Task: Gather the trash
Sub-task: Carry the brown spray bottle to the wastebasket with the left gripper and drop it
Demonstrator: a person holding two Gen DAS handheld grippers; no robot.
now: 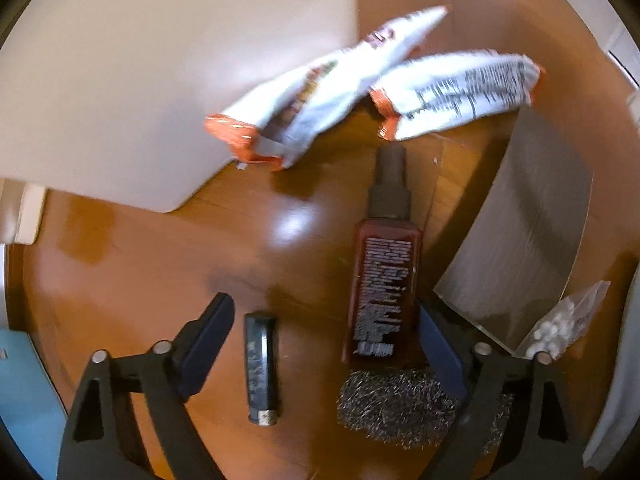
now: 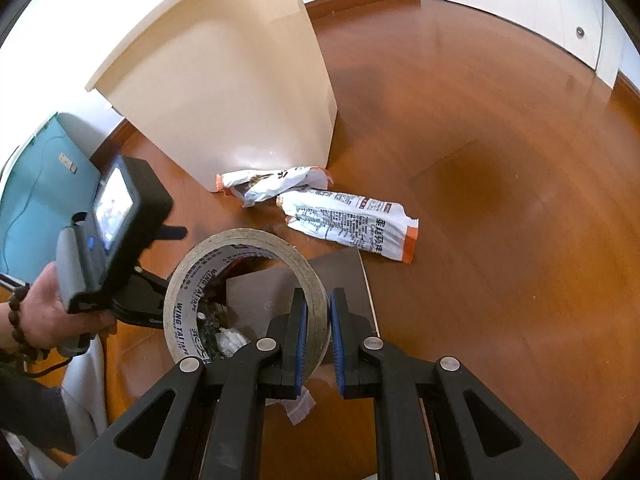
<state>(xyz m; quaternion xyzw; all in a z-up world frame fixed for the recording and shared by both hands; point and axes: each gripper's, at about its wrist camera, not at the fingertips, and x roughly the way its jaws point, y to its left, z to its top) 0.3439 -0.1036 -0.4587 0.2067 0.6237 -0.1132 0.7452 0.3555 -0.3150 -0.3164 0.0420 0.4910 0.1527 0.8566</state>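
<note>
My right gripper (image 2: 318, 312) is shut on the rim of a tape roll (image 2: 240, 292) and holds it above the floor. My left gripper (image 1: 324, 320) is open and empty, low over a dark red bottle (image 1: 384, 280), a black lighter (image 1: 262, 368) and a steel wool pad (image 1: 396, 404); the lighter and bottle lie between its fingers. Two white-and-orange snack wrappers (image 1: 320, 92) (image 1: 460, 92) lie on the wooden floor beside a beige trash bin (image 1: 160, 80). In the right wrist view the bin (image 2: 240, 92) stands behind the wrappers (image 2: 276, 184) (image 2: 352, 224).
A grey sheet (image 1: 520, 232) lies to the right of the bottle, and shows under the tape roll (image 2: 340, 280). A clear bag of white beads (image 1: 560, 328) lies at its corner. A blue box (image 2: 44, 200) stands at the left. White cloth (image 1: 616, 400) lies at the right edge.
</note>
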